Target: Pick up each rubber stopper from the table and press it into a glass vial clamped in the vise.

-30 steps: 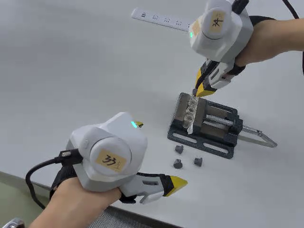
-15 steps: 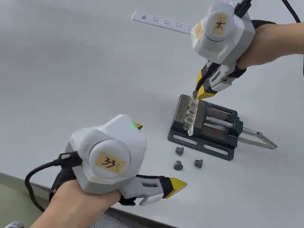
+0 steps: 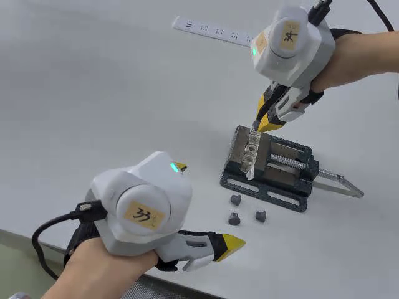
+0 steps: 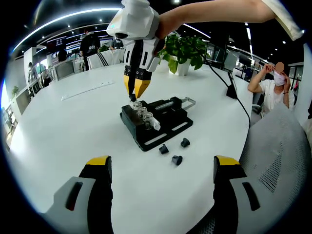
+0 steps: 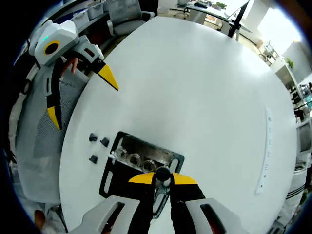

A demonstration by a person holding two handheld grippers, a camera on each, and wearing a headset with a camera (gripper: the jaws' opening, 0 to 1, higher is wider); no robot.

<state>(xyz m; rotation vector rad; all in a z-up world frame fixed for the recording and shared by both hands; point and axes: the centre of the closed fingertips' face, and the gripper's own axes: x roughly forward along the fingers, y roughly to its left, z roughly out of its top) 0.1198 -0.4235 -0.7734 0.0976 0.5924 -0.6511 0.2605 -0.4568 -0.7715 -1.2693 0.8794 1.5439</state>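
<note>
The stopper [image 5: 162,174] you are working with is pinched between the yellow tips of your right gripper [image 5: 163,178], whose fingers are closed tight on it. In the head view it sits right at the mouth of the end vial, the one farthest from you. Whether it has entered the glass cannot be told.

The vials [image 3: 249,149] stand in a short row, clamped upright in the black vise [image 3: 283,177]. The vise rests flat on the white table [image 3: 124,93]. Its screw handle [image 3: 340,181] sticks out to your right, away from the row.

Three loose stoppers [image 3: 235,199] lie on the table just in front of the vise, on your side. They sit close together but apart from one another and from the vise base.

Your left gripper [image 3: 206,204] hangs low and near you, well apart from the vise. Its fingers are spread wide and hold nothing. In the left gripper view the loose stoppers and the vise lie between and beyond its two tips, with open table between.

Around the work, a white power strip [image 3: 212,28] lies far back on the table. A dark cable [image 4: 222,63] runs across the far side near a potted plant [image 4: 187,48], and a grey mesh chair [image 4: 278,161] stands at the table's edge.
</note>
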